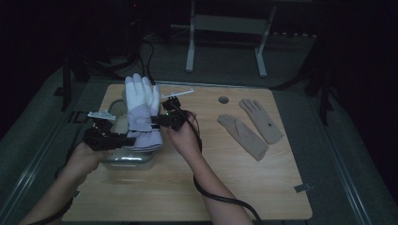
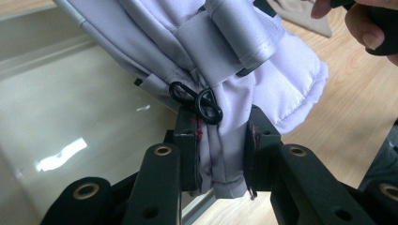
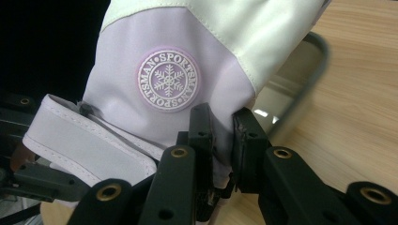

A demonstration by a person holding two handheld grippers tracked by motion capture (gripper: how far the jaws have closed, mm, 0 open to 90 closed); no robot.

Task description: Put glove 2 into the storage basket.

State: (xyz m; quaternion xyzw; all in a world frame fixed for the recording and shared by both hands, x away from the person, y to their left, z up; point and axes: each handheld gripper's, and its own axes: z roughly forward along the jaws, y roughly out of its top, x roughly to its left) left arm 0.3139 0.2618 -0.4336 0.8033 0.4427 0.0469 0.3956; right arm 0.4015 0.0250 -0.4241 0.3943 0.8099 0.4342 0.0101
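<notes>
Person's forearms come in from the bottom edge, a cable trailing off the right one. Left hand (image 1: pixel 84 157) holds the left tool (image 2: pixel 220 140), jaws nearly closed, pinching the bunched lilac cuff of a ski glove (image 1: pixel 141 110); two black clip rings (image 2: pixel 197 101) sit right above the pinch. Right hand (image 1: pixel 183 138) holds the right tool (image 3: pixel 221 136), jaws also close together, clamped on the glove's lilac fabric edge just below a round snowflake badge (image 3: pixel 168 79) lettered SPORTSMAN.

Glove: padded, white fingers and upper back, lilac lower body and cuff, lilac wrist strap (image 3: pixel 89 145), grey rolled piece at the cuff. It is held up between the two tools, fingers pointing away from the person, over a clear plastic bin (image 1: pixel 126 159) that sits on the left side of the table.

Table (image 1: pixel 178 187) is light wood grain, rounded corners, small round grommet (image 1: pixel 224 100) near the far edge. Pair of thin beige gloves (image 1: pixel 251 126) lies flat on the right side, well apart from the tools, overlapping or touching, can't tell which.

Beyond: grey carpet floor, black cables, a grey metal frame stand (image 1: pixel 225 37), room very dark.
</notes>
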